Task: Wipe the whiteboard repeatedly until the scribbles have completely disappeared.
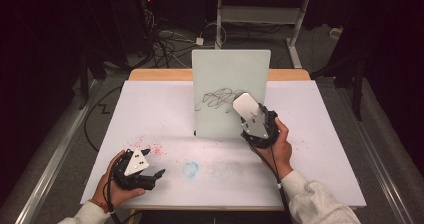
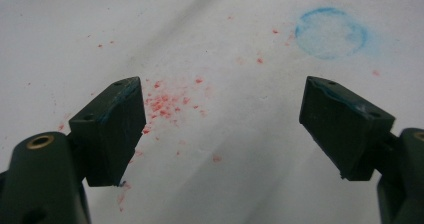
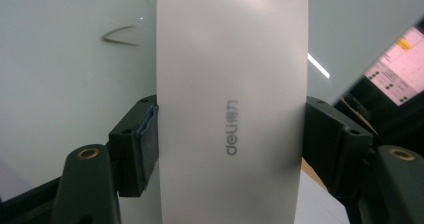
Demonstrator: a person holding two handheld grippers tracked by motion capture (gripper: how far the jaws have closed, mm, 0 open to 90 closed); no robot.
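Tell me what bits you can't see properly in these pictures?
- High view: the end of the white eraser held in the right gripper covers part of the black scribble on the whiteboard.
- Right gripper view: the eraser hides most of the scribble; its underside faces away.
- Left gripper view: the open left gripper shows red specks, too small to identify.

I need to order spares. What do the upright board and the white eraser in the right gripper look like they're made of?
Upright board: looks like glass or glossy coated whiteboard; it mirrors a light streak in the right gripper view and carries a black scribble. White eraser: probably matte plastic, going by its smooth, evenly frosted shell with printed grey logo.
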